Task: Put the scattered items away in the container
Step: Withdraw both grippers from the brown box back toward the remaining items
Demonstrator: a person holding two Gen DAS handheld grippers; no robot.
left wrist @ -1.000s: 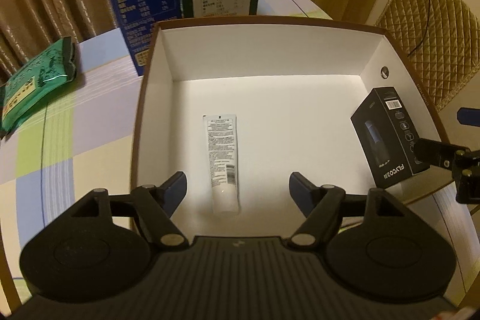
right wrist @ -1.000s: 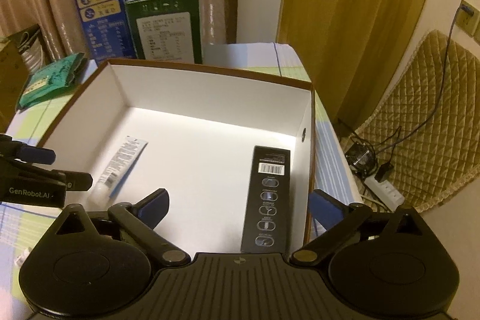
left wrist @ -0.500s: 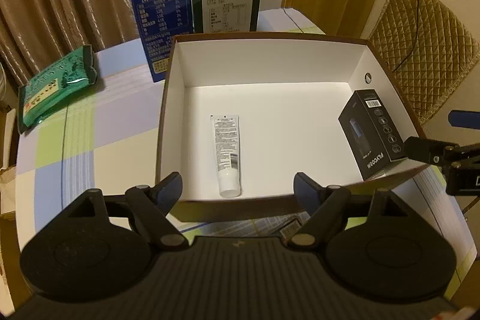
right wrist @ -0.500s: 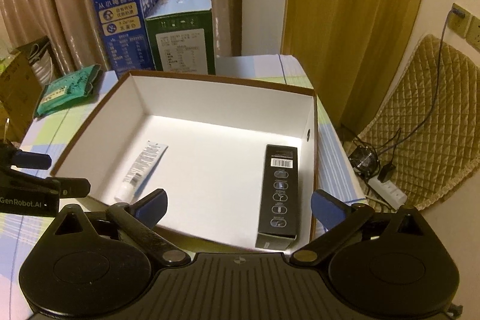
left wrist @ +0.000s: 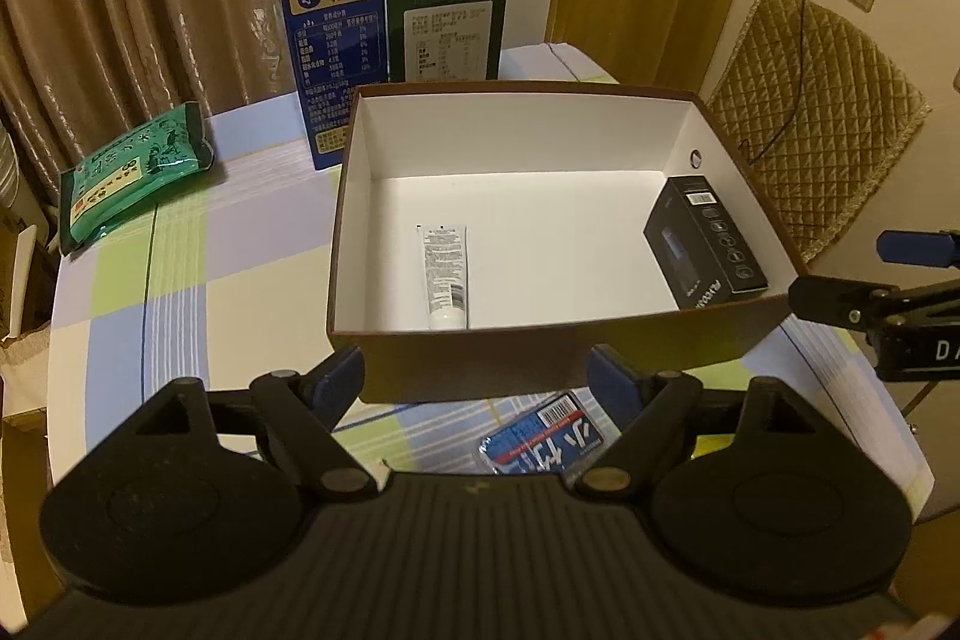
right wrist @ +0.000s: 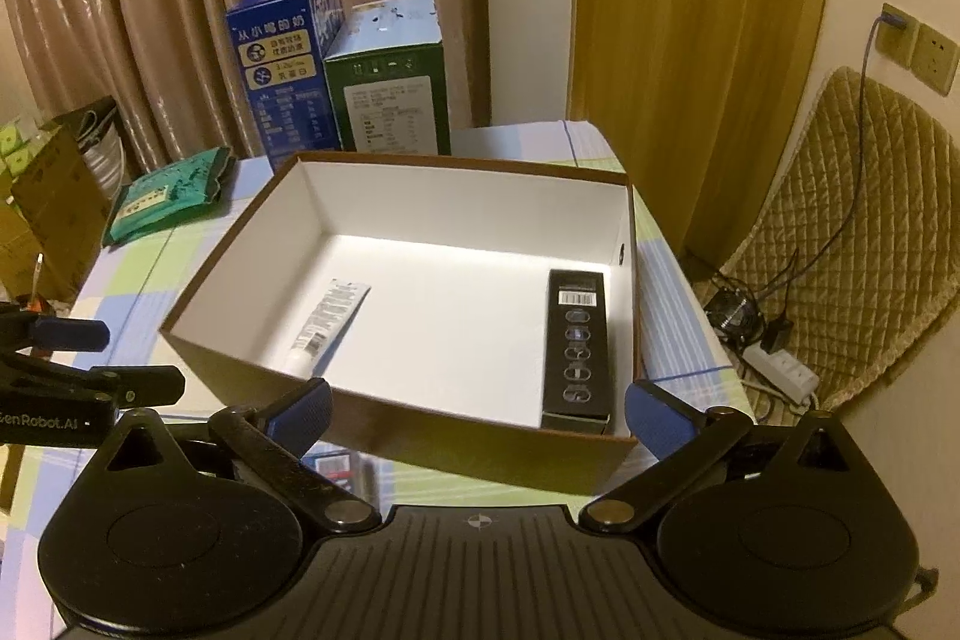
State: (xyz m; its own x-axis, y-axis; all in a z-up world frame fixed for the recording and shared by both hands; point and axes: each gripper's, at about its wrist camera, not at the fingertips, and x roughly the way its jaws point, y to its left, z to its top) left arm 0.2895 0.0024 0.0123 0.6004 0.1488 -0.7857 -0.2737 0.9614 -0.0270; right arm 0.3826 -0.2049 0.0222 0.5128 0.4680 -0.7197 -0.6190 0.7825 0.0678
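Sitting on your checked desk (left wrist: 180, 292), the brown box (left wrist: 540, 358) already holds a black carton (left wrist: 705, 244) and white tube (left wrist: 445, 274); both claws, left claw (left wrist: 477, 379) and right claw (right wrist: 477, 415), gape empty. Reaching for the blue packet (left wrist: 540, 439) could knock the box's near wall.

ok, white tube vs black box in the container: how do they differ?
The white tube is pale, slim and flat, with a round cap at its near end; the black box is dark, thick and square-edged. The white tube lies on the open floor toward the left wall of the container; the black box sits along the right wall. Both lie lengthwise inside, with neither gripper on them.
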